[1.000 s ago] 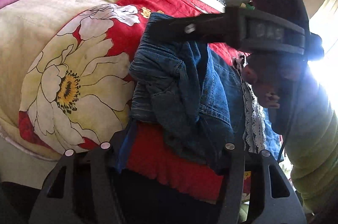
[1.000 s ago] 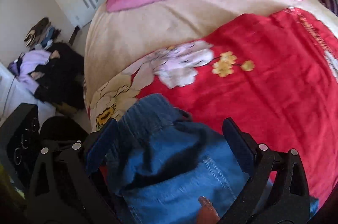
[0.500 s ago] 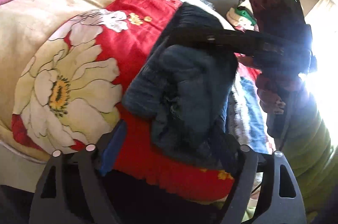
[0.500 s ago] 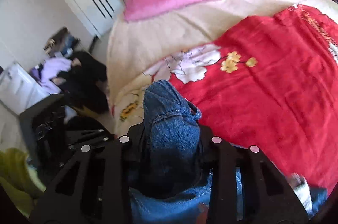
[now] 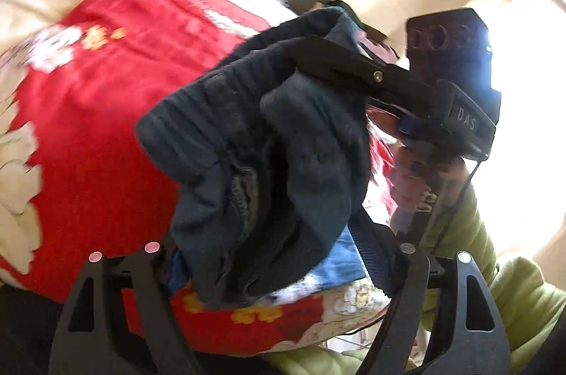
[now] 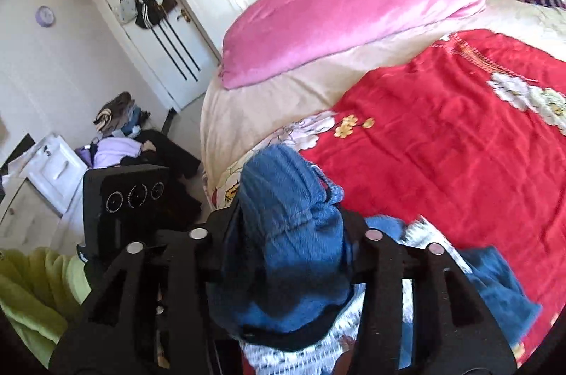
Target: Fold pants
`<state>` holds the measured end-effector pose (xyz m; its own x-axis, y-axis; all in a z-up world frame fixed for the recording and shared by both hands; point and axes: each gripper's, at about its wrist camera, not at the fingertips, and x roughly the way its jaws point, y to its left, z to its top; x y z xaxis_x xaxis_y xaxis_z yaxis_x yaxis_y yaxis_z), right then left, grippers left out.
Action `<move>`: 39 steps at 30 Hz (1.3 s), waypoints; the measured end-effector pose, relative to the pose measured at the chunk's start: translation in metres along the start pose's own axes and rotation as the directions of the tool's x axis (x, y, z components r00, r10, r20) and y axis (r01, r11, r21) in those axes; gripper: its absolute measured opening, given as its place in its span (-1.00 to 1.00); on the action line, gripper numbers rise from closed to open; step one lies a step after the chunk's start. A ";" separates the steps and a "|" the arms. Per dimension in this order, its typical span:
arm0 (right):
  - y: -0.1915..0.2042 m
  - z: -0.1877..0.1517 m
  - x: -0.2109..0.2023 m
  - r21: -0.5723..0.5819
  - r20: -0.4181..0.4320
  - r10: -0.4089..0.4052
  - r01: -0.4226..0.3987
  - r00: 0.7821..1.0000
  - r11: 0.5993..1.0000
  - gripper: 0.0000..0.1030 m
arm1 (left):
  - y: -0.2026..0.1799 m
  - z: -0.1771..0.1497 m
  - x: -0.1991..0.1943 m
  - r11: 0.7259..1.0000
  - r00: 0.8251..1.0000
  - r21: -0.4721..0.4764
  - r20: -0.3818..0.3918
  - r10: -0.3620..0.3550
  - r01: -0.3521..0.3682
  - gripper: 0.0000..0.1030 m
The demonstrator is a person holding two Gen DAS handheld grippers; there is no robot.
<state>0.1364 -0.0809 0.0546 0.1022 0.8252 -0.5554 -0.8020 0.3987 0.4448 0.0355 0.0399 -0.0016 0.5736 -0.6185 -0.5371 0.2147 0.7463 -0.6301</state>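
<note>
Pants (image 6: 293, 233): blue denim, judged heavy and limp with a thick ribbed waistband that gives the firmest hold; they hang bunched at frame centre above the red floral bedspread (image 6: 460, 145). Right gripper (image 6: 286, 233) has its jaws closed on the waistband and, in the left wrist view, reaches in level from the right edge. Left gripper (image 5: 279, 251) sits low in its frame, jaws wide apart and gripping nothing, with cloth sagging between them.

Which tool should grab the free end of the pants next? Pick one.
Left. The right tool is clamped on the bunched waistband of the pants, lifted off the bed. The left tool is open, with the hanging denim between its fingers.
</note>
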 end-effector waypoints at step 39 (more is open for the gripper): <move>-0.050 -0.039 -0.008 -0.026 -0.168 -0.349 0.350 0.922 0.937 -0.28 | -0.050 -0.054 0.053 0.828 0.908 0.447 -0.074 0.412 -0.339 -0.39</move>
<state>0.1528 -0.1233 0.0095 0.2749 0.5544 -0.7856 -0.7303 0.6518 0.2044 0.0121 -0.0433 -0.0290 0.5512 -0.2726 -0.7886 0.3366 0.9375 -0.0887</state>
